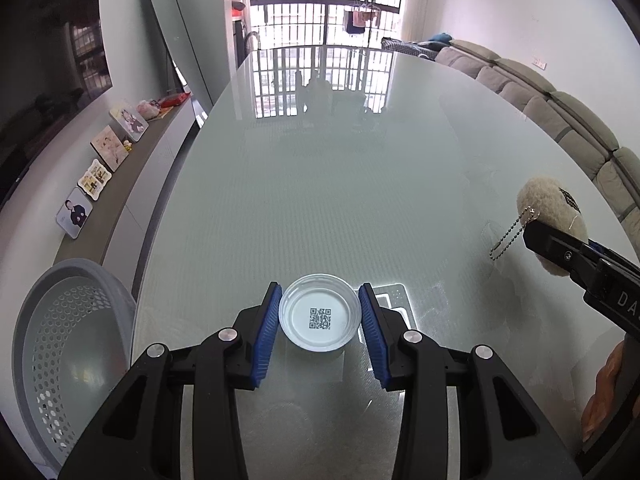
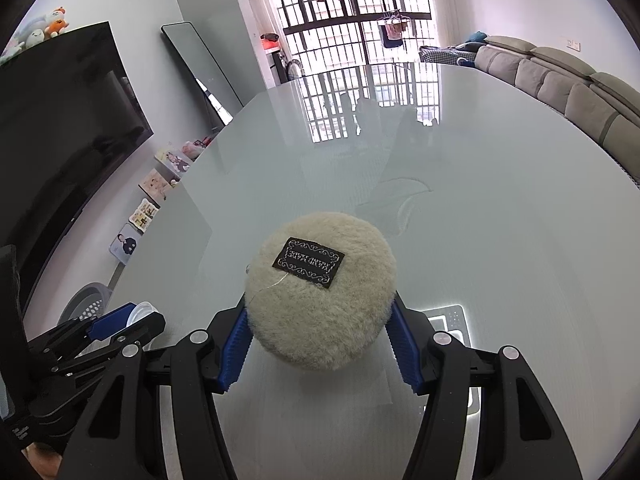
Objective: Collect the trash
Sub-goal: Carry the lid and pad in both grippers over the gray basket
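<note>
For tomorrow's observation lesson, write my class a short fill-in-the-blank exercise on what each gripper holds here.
1. The left gripper holds a white lid printed with a ____ code.
2. The right gripper holds a fluffy pad bearing a ____ label.
3. The perforated basket stands to the ____ of the glass table.

Missing words: QR; black; left
</note>
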`<state>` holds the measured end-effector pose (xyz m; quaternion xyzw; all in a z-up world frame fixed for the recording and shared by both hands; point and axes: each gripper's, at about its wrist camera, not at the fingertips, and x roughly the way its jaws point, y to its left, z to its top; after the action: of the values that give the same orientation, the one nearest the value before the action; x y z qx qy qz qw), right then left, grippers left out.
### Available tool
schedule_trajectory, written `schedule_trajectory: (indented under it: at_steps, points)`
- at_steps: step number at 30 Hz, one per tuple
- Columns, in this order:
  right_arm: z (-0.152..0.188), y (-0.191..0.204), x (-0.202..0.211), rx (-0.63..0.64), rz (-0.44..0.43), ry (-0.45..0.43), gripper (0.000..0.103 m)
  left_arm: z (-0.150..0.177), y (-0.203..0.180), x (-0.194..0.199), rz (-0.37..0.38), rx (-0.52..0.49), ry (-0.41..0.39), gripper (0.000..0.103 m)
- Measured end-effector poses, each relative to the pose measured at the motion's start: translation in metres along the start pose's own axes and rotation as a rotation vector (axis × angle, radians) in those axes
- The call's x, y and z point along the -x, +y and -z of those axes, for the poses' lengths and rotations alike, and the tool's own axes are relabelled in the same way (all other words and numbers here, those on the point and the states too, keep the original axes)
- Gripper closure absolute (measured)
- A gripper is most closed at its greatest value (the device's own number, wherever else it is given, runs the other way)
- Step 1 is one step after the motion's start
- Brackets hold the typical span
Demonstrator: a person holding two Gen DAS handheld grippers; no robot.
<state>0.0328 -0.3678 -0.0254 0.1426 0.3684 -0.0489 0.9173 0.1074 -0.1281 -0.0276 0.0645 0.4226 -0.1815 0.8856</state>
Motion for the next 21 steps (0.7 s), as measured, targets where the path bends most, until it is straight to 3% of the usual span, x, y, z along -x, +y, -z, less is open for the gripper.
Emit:
schedule_trajectory:
  at_steps: [10, 21]
  points:
    - [0.008, 0.077, -0.011, 0.099, -0.129, 0.035, 0.045, 0.016, 0.071, 0.035, -0.093, 0.094, -0.033, 0.064]
    - [0.027, 0.231, -0.042, 0.363, -0.346, 0.136, 0.045, 0.061, 0.182, 0.066, -0.298, 0.251, -0.035, 0.064]
